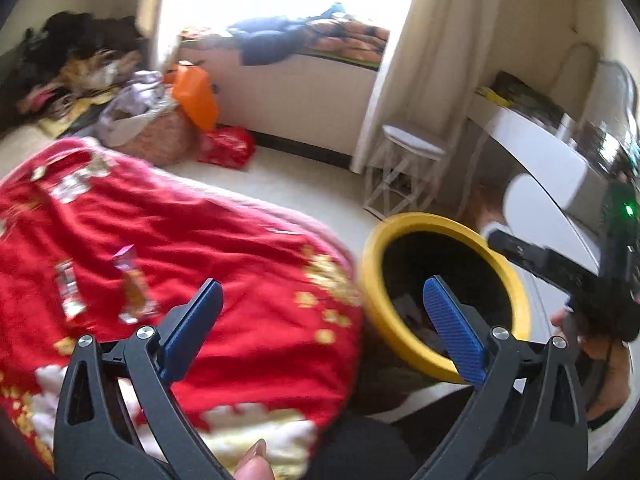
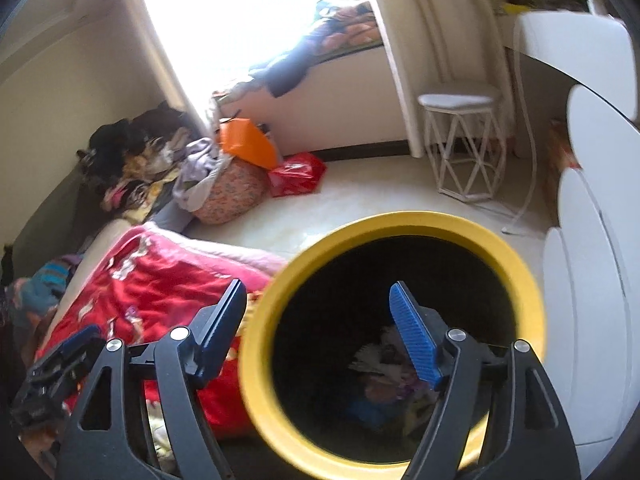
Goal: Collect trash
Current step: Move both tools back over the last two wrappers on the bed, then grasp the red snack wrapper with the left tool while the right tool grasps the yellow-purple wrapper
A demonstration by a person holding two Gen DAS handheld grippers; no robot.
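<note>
A yellow-rimmed bin [image 1: 440, 224] [image 2: 400, 222] with a dark inside stands beside the bed, and crumpled trash [image 2: 384, 368] lies at its bottom. Two wrappers lie on the red blanket [image 1: 200, 240]: an orange-pink one [image 1: 134, 288] and a silver-red one [image 1: 68, 292]. My left gripper [image 1: 323, 283] is open and empty, its left finger over the blanket and its right finger over the bin's mouth. My right gripper [image 2: 318, 285] is open too and holds nothing, straddling the bin's near-left rim with its right pad over the opening.
A white wire stool [image 1: 412, 148] [image 2: 460, 100] and a white desk [image 1: 540, 152] stand beyond the bin. An orange bag [image 1: 196, 96], a red bag [image 1: 228, 146] and a basket of clothes [image 1: 152, 132] sit on the floor by the window.
</note>
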